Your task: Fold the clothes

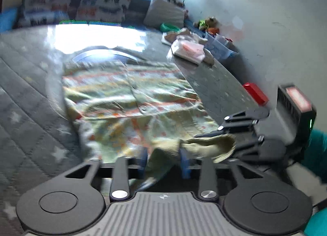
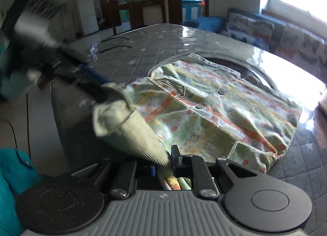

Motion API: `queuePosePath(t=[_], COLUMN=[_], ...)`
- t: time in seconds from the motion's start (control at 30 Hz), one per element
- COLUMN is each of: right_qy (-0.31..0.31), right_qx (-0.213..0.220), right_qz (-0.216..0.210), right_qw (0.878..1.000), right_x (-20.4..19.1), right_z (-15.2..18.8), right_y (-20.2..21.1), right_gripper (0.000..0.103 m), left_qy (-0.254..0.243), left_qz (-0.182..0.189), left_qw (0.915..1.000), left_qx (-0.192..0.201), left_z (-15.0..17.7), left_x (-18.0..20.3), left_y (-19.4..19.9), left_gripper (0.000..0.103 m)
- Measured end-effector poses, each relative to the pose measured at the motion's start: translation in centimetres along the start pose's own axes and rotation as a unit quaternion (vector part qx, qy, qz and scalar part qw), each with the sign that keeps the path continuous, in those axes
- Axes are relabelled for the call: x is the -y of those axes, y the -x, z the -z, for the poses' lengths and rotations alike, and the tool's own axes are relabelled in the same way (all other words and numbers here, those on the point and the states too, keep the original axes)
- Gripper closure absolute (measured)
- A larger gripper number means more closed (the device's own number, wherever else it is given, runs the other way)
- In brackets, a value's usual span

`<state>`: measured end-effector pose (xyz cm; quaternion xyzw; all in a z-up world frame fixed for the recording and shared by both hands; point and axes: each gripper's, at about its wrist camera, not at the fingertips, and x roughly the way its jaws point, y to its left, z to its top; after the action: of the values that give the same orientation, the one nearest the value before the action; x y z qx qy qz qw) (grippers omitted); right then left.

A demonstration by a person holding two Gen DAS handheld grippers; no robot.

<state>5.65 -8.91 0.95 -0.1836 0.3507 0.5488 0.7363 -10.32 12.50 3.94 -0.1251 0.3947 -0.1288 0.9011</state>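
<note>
Lying on the quilted mattress (image 2: 155, 39): a soft, light printed shirt (image 2: 220, 101), limp, best pinched by the ribbed cuff (image 2: 141, 139) at its near edge, right gripper (image 2: 169, 164) clamped there, left gripper (image 1: 163, 162) parted around it.

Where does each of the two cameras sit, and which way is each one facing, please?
Left wrist: on the left gripper, facing across the patterned shirt toward a wall; a teal sleeve shows.
Right wrist: on the right gripper, facing over the shirt toward a window; teal clothing at left.
Shared: the shirt, its ribbed cuff, the grey quilted surface, each other's gripper.
</note>
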Motion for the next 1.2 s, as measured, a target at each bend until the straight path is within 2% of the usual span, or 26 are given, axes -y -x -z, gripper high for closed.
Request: queuePosePath(t=[0.13, 0.2, 0.37, 0.6, 0.67, 0.73, 0.77, 0.8, 0.83, 0.9, 1.1, 1.2], right_qy=[-0.027, -0.037, -0.049, -0.051, -0.049, -0.046, -0.041, -0.036, -0.031, -0.013, 0.018, 0.034], right_qx=[0.0, 0.0, 0.002, 0.004, 0.006, 0.008, 0.01, 0.011, 0.013, 0.017, 0.035, 0.038], right_qz=[-0.012, -0.014, -0.011, -0.004, -0.001, 0.003, 0.006, 0.01, 0.013, 0.023, 0.031, 0.026], right_qw=[1.0, 0.999, 0.999, 0.999, 0.999, 0.999, 0.999, 0.999, 0.999, 1.0, 0.999, 0.998], right_x=[0.6, 0.7, 0.9, 0.9, 0.9, 0.8, 0.6, 0.4, 0.2, -0.5, -2.1, -3.0], right_z=[-0.5, -0.7, -1.4, -1.7, -1.7, -1.6, -1.5, -1.4, -1.3, -0.9, 0.1, 0.6], right_y=[0.3, 0.5, 0.5, 0.9, 0.9, 1.0, 1.0, 1.0, 1.0, 1.1, 2.4, 4.0], right_gripper=[0.09, 0.09, 0.09, 0.09, 0.09, 0.09, 0.09, 0.09, 0.09, 0.09, 0.093, 0.093], left_qy=[-0.061, -0.108, -0.216, -0.308, -0.333, -0.358, -0.364, -0.365, -0.365, -0.365, -0.357, -0.349], left_qz=[-0.038, -0.067, -0.127, -0.186, -0.19, -0.195, -0.196, -0.195, -0.192, -0.186, -0.162, -0.14], left_qw=[0.9969, 0.9909, 0.9666, 0.9309, 0.9214, 0.911, 0.9087, 0.9084, 0.9093, 0.9104, 0.9171, 0.9235], left_qx=[0.034, 0.045, 0.052, 0.061, 0.065, 0.064, 0.059, 0.057, 0.056, 0.06, 0.074, 0.075], left_z=[2.0, 3.0, 5.4, 7.3, 7.7, 8.0, 8.1, 8.2, 8.2, 8.2, 8.1, 8.2], left_x=[0.8, 1.6, 3.6, 4.2, 4.1, 4.0, 3.8, 3.6, 3.3, 3.1, 3.9, 4.7], left_y=[1.3, 1.2, -0.7, -2.6, -2.8, -3.1, -3.3, -3.4, -3.3, -2.9, -0.6, 1.0], left_gripper=[0.047, 0.047, 0.046, 0.046, 0.049, 0.064, 0.067, 0.079, 0.087, 0.095, 0.098, 0.098])
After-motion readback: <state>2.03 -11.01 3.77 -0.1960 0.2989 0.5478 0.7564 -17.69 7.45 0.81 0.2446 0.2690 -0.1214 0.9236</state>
